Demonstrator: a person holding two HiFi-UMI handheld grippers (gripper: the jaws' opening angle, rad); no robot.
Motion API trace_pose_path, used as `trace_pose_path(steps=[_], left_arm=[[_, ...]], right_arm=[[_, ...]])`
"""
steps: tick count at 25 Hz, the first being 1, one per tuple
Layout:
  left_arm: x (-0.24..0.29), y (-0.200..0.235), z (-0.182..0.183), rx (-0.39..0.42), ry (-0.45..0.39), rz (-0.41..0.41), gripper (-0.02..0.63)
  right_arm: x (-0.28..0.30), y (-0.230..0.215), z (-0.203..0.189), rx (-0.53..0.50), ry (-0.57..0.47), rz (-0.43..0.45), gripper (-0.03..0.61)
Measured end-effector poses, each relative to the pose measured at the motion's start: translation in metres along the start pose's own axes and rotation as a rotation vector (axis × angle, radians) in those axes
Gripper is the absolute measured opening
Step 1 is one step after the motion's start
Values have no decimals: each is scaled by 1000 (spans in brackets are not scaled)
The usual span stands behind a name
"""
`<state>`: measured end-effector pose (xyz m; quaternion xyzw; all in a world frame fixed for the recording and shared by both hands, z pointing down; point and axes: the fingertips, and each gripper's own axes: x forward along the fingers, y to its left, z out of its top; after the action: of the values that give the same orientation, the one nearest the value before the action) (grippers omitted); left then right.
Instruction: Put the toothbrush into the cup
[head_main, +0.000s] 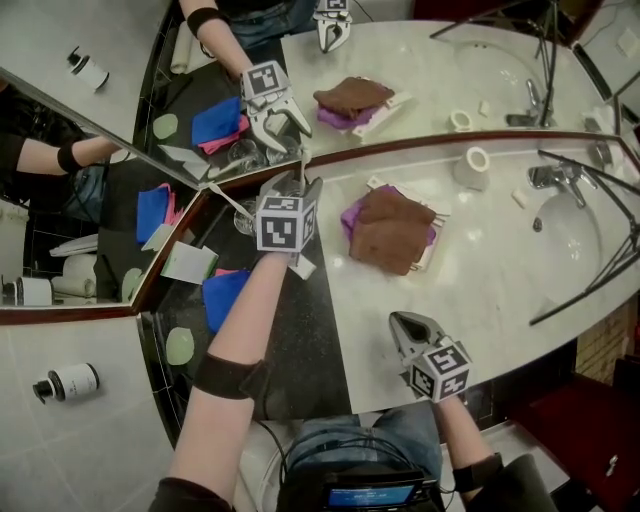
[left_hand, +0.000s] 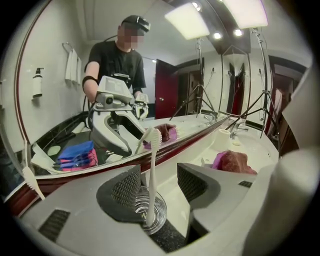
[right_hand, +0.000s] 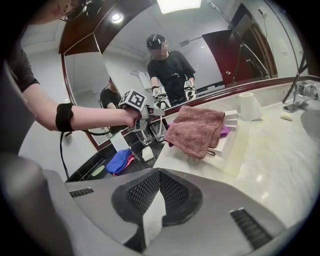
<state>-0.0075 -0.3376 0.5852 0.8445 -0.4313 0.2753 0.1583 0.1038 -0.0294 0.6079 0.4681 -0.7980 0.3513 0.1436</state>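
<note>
A white toothbrush (left_hand: 151, 165) stands head up in a clear glass cup (left_hand: 150, 212) on the dark counter by the mirror. My left gripper (left_hand: 157, 182) is open around it, one ribbed pad on each side of the handle, neither pressing on it. In the head view the left gripper (head_main: 298, 186) reaches to the mirror's foot. From the right gripper view the cup (right_hand: 159, 130) stands under the left gripper (right_hand: 150, 118). My right gripper (head_main: 405, 328) hangs over the near edge of the marble counter, shut with nothing in it (right_hand: 159, 176).
A second glass (head_main: 245, 216) stands left of the cup. A brown towel (head_main: 395, 232) lies on a purple cloth and a white tray. A white cup (head_main: 472, 166), a faucet (head_main: 555, 178) and a sink (head_main: 575, 240) are to the right. A blue cloth (head_main: 226, 296) lies on the dark counter.
</note>
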Motion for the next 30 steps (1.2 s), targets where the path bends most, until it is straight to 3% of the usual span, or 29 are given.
trace_pose_path(steps=[5, 9, 22, 30], left_arm=[[7, 4, -3, 4, 25, 19, 159], [7, 9, 0, 4, 16, 46, 23], [-21, 15, 22, -41, -91, 92, 18], [-79, 13, 51, -61, -202, 147, 17]], right_arm=[[-3, -1, -9, 11, 8, -5, 17], [-6, -3, -12, 23, 14, -13, 17], [-15, -7, -8, 17, 0, -8, 17], [-29, 10, 21, -54, -9, 30, 17]])
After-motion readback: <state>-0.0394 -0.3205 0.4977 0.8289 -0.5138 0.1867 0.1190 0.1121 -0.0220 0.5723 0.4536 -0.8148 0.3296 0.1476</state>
